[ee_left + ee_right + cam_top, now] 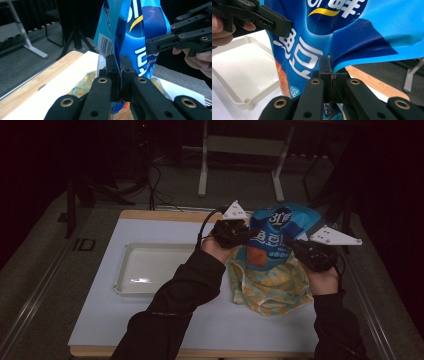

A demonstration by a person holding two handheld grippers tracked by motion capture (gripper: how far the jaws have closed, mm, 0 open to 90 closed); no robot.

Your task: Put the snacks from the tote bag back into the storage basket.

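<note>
The white worktop carries a white tray at the left and a yellow patterned cloth at the right. Above the cloth hangs a blue snack bag, held off the surface. The left gripper clenches its left edge; the right gripper clenches its right edge.

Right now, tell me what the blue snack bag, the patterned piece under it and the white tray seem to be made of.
Blue snack bag: thin glossy plastic film, judging by its sharp creases, sheen and printed barcode. Patterned piece: probably soft cloth, since it lies limp and rumpled with a matte orange-and-teal print. White tray: likely rigid moulded plastic, smooth with a raised rim and a highlight on its floor.
</note>
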